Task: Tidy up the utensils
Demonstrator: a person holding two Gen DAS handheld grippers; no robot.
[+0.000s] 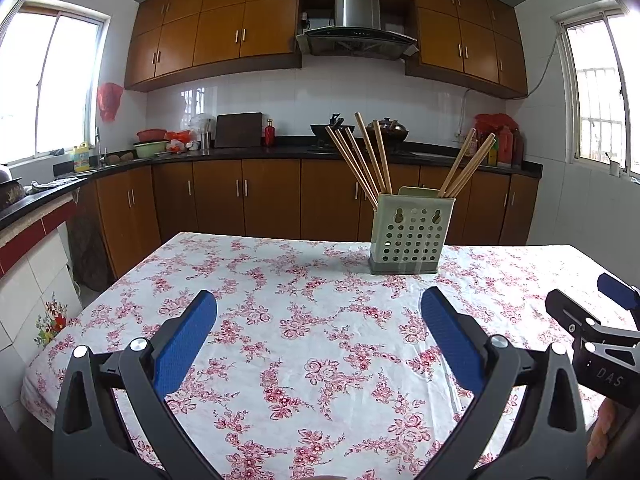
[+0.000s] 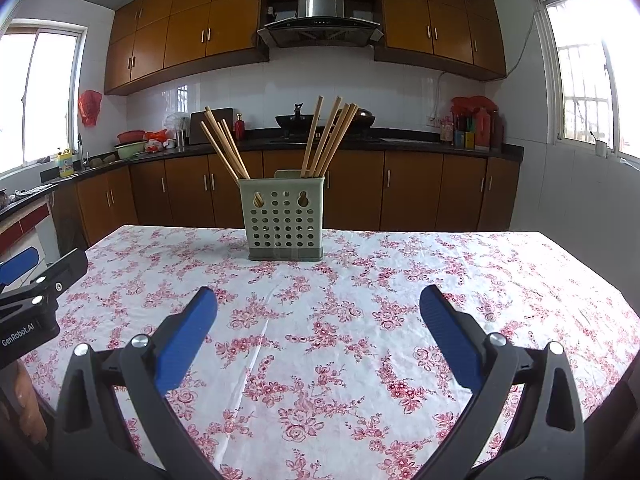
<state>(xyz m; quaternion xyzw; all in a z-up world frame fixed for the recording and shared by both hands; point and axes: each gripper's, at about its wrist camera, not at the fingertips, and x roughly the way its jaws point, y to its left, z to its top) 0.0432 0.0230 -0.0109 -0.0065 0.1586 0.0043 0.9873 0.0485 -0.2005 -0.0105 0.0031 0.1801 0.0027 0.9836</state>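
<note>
Brown kitchen cabinets point(image 2: 192, 188) back a table under a floral tablecloth point(image 2: 320, 320); on it stands a pale green perforated holder point(image 2: 281, 220), chopsticks point(image 2: 326, 136) splayed in two bunches out of its top; well short of it hover the left gripper point(image 1: 318, 308) and right gripper point(image 2: 318, 306) – both spread wide, clasping nothing

We see a matt, perforated plastic holder point(image 2: 281, 220) with bare wooden chopsticks point(image 2: 326, 136), on a surface point(image 2: 440, 280) under slightly creased floral cloth. Each tool point(image 1: 318, 334) point(image 2: 318, 332) has textured blue pads on matt black plastic arms with shiny metal screws.
</note>
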